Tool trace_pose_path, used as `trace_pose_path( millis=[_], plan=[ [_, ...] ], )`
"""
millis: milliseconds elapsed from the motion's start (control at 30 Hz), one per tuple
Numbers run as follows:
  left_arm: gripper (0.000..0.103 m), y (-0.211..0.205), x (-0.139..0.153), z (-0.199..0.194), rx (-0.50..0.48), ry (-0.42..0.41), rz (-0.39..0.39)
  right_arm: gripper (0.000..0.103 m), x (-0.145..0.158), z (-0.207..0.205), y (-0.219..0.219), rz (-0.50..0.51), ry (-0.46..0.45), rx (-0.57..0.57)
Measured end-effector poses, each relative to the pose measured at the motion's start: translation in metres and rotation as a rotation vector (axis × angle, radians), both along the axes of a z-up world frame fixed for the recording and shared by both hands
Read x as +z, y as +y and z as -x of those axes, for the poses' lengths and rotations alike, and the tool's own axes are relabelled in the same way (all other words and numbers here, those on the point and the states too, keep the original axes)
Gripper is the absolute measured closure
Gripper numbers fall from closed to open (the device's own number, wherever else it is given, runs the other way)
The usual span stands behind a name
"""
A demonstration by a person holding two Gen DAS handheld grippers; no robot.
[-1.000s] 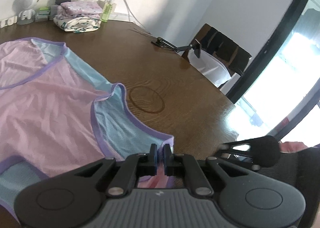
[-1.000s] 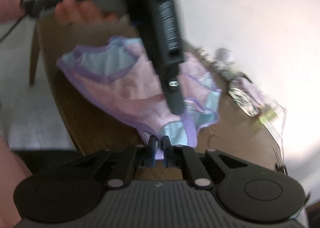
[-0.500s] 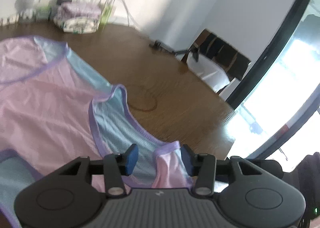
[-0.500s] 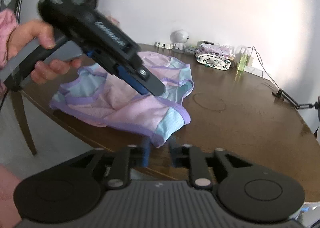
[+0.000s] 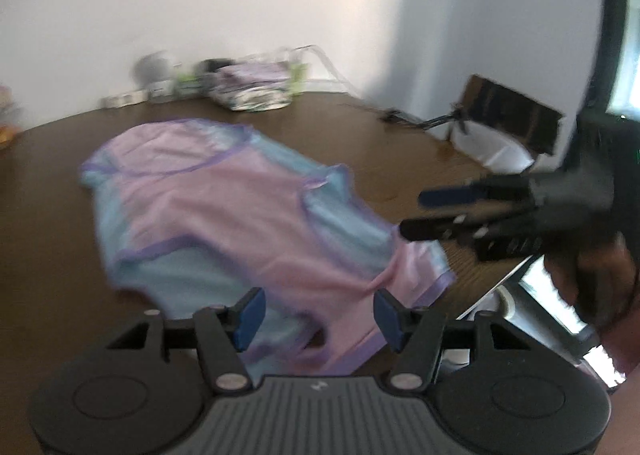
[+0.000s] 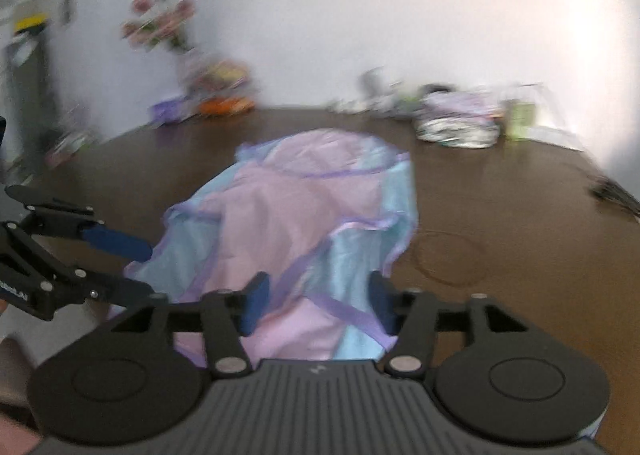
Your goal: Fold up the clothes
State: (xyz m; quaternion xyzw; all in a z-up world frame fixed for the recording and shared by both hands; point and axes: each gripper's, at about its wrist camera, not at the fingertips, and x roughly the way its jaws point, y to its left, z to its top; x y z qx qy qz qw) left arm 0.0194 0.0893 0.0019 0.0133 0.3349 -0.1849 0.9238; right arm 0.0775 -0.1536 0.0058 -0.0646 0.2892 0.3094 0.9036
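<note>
Pink-and-blue garment, apparently half-folded, rumpled on the table's near edge

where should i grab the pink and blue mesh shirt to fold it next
Probably take the pink and blue mesh shirt by its two near hem corners, coming in from the near table edge. It lies flat on the brown wooden table with the neckline at the far end and the purple-trimmed hem crumpled just ahead of the left claw and right claw, both opening with nothing held.
</note>
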Motion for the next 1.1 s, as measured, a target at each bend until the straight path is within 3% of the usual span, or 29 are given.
trace_pose_path(
  millis=[67,133,200,367,467,533,600,667,733,800,833,1100],
  plan=[
    [0.047,0.001,-0.006,0.003,0.011,0.019,-0.015,0.047,0.001,-0.013,0.003,0.037,0.051,0.055],
    [0.056,0.0,-0.013,0.004,0.007,0.036,-0.031,0.087,0.0,-0.023,0.004,0.06,0.11,0.104],
    [0.076,-0.001,-0.02,0.005,0.001,0.052,-0.048,0.095,-0.004,-0.024,0.001,0.06,0.162,0.128],
    [0.087,-0.009,-0.026,0.01,-0.02,0.056,-0.123,0.097,-0.014,-0.02,-0.014,0.03,0.212,0.11],
    [0.086,-0.009,-0.019,0.011,-0.027,0.038,-0.093,0.093,-0.014,-0.017,-0.027,-0.043,0.23,0.104],
    [0.077,-0.005,-0.009,0.011,-0.032,0.004,-0.038,0.077,-0.006,-0.02,-0.034,-0.117,0.225,0.104],
    [0.048,-0.006,-0.003,0.005,-0.035,-0.017,-0.032,0.065,0.0,-0.026,-0.032,-0.147,0.217,0.11],
    [0.048,-0.012,-0.002,-0.004,-0.036,-0.011,-0.063,0.065,0.001,-0.032,-0.021,-0.127,0.228,0.137],
    [0.054,-0.017,-0.01,-0.014,-0.047,0.036,-0.084,0.064,-0.002,-0.04,-0.005,-0.092,0.25,0.171],
    [0.083,-0.019,-0.019,-0.021,-0.063,0.084,-0.093,0.063,-0.008,-0.048,0.012,-0.06,0.258,0.197],
    [0.087,-0.018,-0.024,-0.022,-0.066,0.096,-0.097,0.063,-0.01,-0.052,0.018,-0.051,0.259,0.199],
    [0.091,0.002,-0.025,-0.01,-0.041,0.109,-0.052,0.065,-0.029,-0.096,0.044,-0.005,0.265,0.109]
  ],
)
